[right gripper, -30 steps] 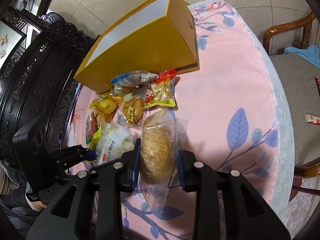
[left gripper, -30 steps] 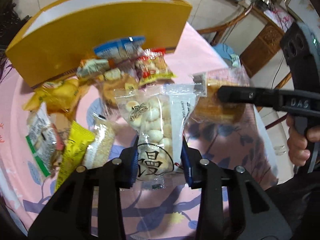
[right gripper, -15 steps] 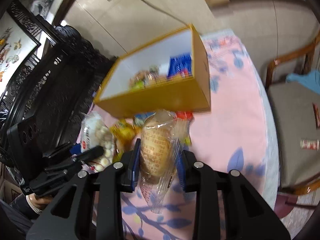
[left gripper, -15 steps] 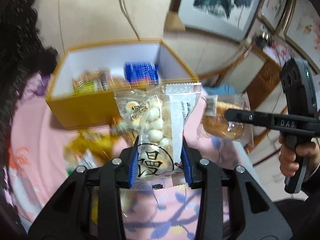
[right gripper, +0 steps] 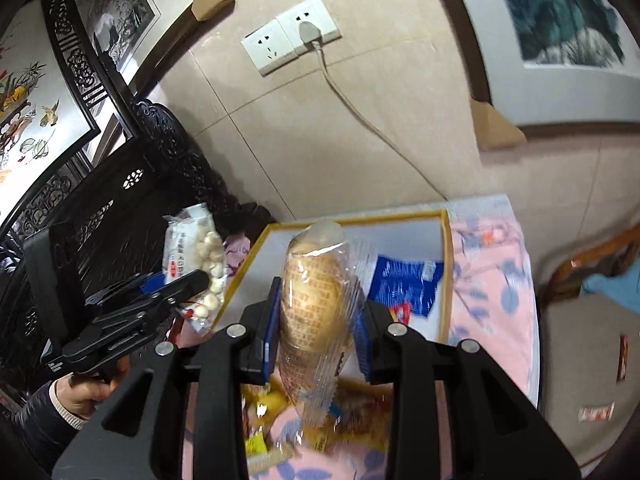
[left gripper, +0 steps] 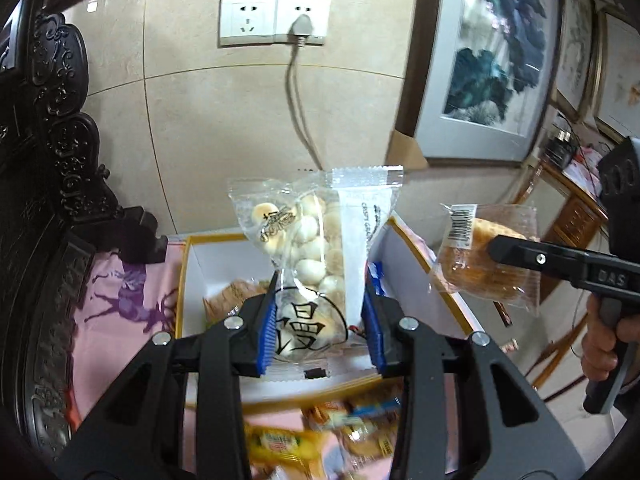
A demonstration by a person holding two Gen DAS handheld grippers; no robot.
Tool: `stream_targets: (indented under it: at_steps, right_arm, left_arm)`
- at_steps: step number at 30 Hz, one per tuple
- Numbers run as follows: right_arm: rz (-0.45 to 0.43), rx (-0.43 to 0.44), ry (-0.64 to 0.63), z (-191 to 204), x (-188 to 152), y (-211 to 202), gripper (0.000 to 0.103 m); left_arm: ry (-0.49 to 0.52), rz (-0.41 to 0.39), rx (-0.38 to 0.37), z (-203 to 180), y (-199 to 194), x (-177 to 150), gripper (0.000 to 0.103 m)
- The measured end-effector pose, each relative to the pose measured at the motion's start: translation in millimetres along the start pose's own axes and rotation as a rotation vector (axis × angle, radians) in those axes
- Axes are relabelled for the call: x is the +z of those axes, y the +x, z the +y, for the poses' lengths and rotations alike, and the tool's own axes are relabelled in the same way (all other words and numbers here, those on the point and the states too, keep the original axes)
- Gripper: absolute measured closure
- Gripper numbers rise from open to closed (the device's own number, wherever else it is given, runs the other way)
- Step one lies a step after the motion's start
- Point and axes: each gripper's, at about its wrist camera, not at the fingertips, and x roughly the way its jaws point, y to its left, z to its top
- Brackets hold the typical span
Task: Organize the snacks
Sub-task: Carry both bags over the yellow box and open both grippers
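Above the yellow box (left gripper: 182,280), two packets are held in the air, one per gripper. The left gripper (left gripper: 320,326) pinches the lower part of a clear packet of small round biscuits (left gripper: 316,240) between its blue pads (left gripper: 266,336); the packet stands upright over the box opening. The right gripper (right gripper: 316,328) pinches one wrapped bread roll (right gripper: 312,300), also upright, over the near wall of the box. Each gripper is visible in the other's view, with one hand (left gripper: 600,344) on each handle. Inside the white-lined box lie one blue packet (right gripper: 408,284) and at least one tan packet (left gripper: 232,296); a full count is not possible. On the pink worktop (right gripper: 492,304) before the box lies a blurred heap of further snacks (left gripper: 340,432). Two wall sockets (left gripper: 274,20) sit behind, one with a plug (left gripper: 302,26) inserted.
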Motion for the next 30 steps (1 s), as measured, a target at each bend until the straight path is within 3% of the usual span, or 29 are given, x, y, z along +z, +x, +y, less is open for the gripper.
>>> stream_targets:
  at_steps: [3,4,5,6,7,9,13,15,20,25,27,30]
  right_arm:
    - [0.008,-0.009,-0.020,2,14,18,0.069]
    - [0.012,-0.028,-0.021,3,16,22,0.058]
    - [0.012,-0.059,-0.014,3,17,25,0.044]
    - [-0.007,-0.107,0.010,2,18,24,0.020]
    - [-0.038,-0.137,0.036,1,16,20,0.001]
    - [-0.079,-0.153,0.073,-2,10,12,0.001]
    - [-0.019,-0.271,0.111,-9,-14,12,0.001]
    - [0.032,-0.274,0.152,-11,-32,13,0.001]
    - [0.161,-0.170,0.189,-13,-89,13,0.001]
    - [0.191,-0.016,0.241,3,-150,10,0.001]
    - [0.332,0.012,0.289,11,-168,27,0.001]
    - [0.552,-0.074,0.330,18,-192,54,0.001]
  left_arm:
    - [-0.008,0.006,0.024,8,20,10,0.066]
    - [-0.023,0.022,0.046,11,28,15,0.060]
    - [-0.038,0.034,0.059,17,30,15,0.031]
    - [-0.072,0.032,0.101,21,29,18,0.017]
    - [-0.102,0.002,0.140,24,23,19,0.004]
    - [-0.131,-0.038,0.149,28,11,17,0.003]
    - [-0.172,-0.011,0.184,42,-6,0,0.002]
    - [-0.186,0.018,0.207,49,-13,-13,0.002]
    - [-0.200,0.059,0.285,65,-42,-65,0.002]
    - [-0.216,0.143,0.308,71,-63,-120,0.002]
    - [-0.197,0.168,0.337,70,-72,-140,0.002]
    - [-0.167,0.178,0.352,69,-82,-159,0.002]
